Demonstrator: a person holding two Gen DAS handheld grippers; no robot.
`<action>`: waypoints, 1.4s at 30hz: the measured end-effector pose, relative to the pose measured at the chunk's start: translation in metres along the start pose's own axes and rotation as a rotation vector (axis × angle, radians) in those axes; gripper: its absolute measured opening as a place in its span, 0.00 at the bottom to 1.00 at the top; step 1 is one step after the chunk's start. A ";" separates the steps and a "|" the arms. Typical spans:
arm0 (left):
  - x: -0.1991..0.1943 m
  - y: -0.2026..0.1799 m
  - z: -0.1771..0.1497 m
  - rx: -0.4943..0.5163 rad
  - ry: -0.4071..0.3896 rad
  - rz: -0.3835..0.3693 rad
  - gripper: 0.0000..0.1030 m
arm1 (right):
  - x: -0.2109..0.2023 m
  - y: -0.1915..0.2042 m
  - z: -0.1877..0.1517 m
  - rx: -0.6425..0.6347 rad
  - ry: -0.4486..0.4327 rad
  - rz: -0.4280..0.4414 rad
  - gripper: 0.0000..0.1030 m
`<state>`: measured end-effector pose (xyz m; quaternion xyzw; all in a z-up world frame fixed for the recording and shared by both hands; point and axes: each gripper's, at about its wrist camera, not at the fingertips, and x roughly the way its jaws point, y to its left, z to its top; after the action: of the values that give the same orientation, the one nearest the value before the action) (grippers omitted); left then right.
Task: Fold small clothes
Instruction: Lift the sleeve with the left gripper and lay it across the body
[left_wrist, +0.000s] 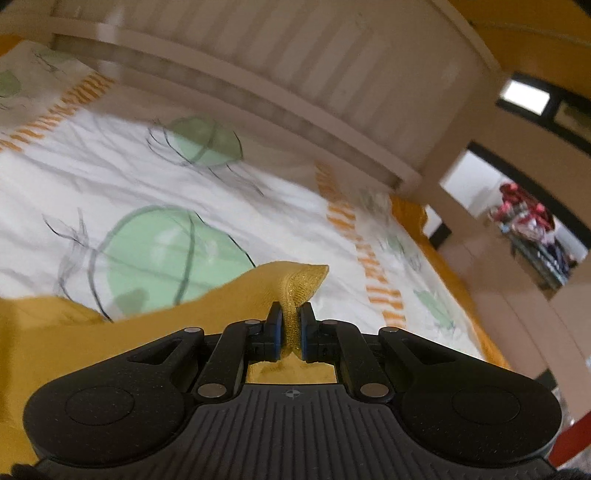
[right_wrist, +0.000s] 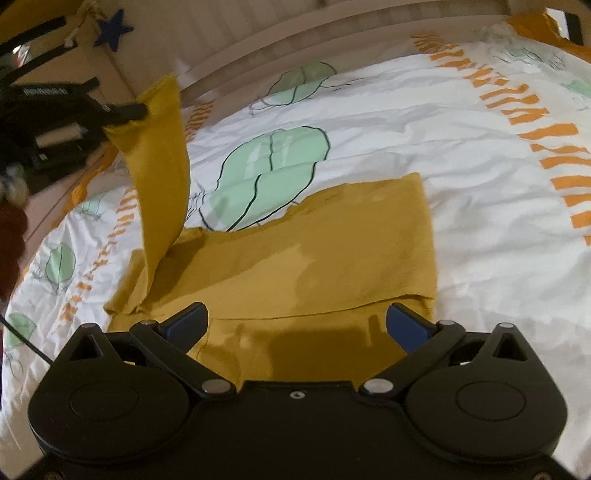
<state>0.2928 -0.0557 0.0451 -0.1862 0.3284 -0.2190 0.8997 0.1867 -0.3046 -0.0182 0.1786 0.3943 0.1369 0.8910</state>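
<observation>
Left claw (left_wrist: 289, 325) pinches the sleeve (left_wrist: 301, 284) aloft — shirt (right_wrist: 314, 258) lies flat just ahead of the gaping right claw (right_wrist: 297, 325).

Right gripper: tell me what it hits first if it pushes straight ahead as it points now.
Most likely the mustard garment lying flat on the bedspread: the open right gripper points straight over it, with the cloth filling the space between its fingers. How far above it hangs is unclear.

leaf-print bedspread (right_wrist: 388, 122), mustard garment (right_wrist: 332, 258) on it
</observation>
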 end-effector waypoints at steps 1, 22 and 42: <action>0.006 -0.003 -0.005 0.004 0.012 -0.002 0.09 | 0.001 -0.002 0.001 0.009 0.000 -0.001 1.00; -0.011 0.022 -0.063 0.182 0.013 0.175 0.42 | 0.011 -0.024 0.001 0.074 -0.019 -0.025 1.00; -0.047 0.140 -0.124 0.055 0.023 0.466 0.44 | 0.015 -0.002 -0.006 0.005 -0.122 0.098 1.00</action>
<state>0.2151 0.0611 -0.0868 -0.0781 0.3669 -0.0162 0.9268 0.1917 -0.2997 -0.0329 0.2078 0.3306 0.1681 0.9051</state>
